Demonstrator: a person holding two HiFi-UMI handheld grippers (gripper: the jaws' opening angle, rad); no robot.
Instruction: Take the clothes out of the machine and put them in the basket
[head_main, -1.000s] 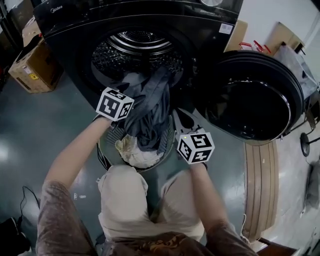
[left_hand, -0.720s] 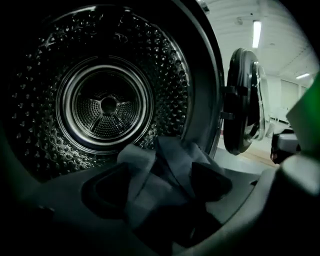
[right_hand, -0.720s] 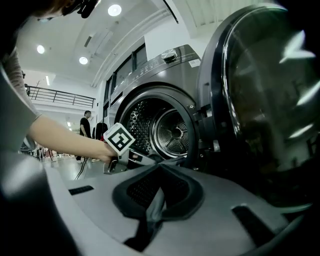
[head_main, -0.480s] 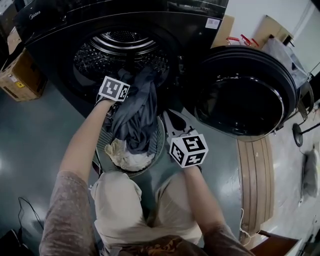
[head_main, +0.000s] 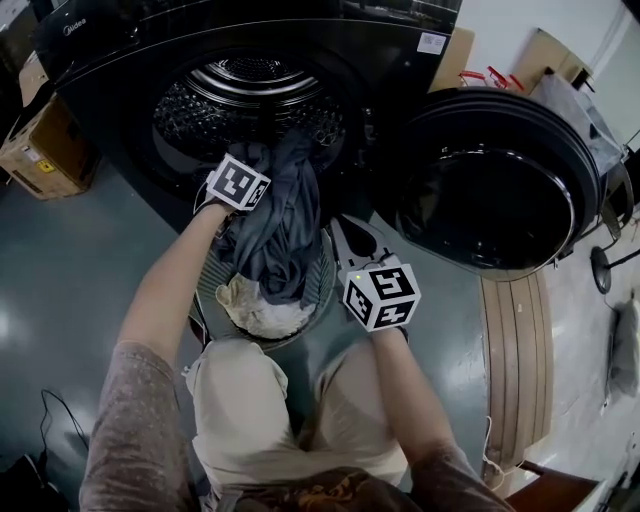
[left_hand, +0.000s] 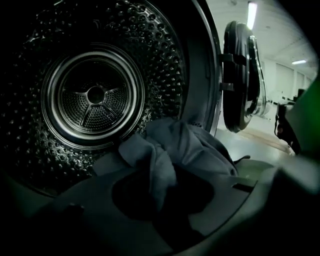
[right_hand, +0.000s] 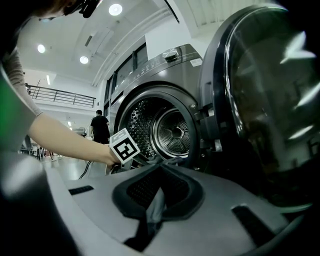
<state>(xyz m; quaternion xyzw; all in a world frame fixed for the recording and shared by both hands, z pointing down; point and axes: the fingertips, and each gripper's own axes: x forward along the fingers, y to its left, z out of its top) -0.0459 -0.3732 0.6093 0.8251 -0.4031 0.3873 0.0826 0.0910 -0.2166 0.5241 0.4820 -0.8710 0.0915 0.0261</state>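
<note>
**Grey garment (head_main: 285, 215) draped from drum (head_main: 250, 90) into basket (head_main: 207, 285).**
Crumpled dark folds; the left claw (left_hand: 160, 195), its jaws just closing, grips it; the right claw (right_hand: 155, 210) clamps its edge.

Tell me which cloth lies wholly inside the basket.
The cream cloth, at the bottom of the basket. The grey garment reaches from the mouth of the drum down into it.

I wear a mottled brown short-sleeved shirt (head_main: 125, 430) and beige trousers (head_main: 250, 400), low in the frame. My left cube (head_main: 238, 182) and right cube (head_main: 381, 293) are white with black square markers. The right gripper (head_main: 346, 230) has a grey shell.
</note>
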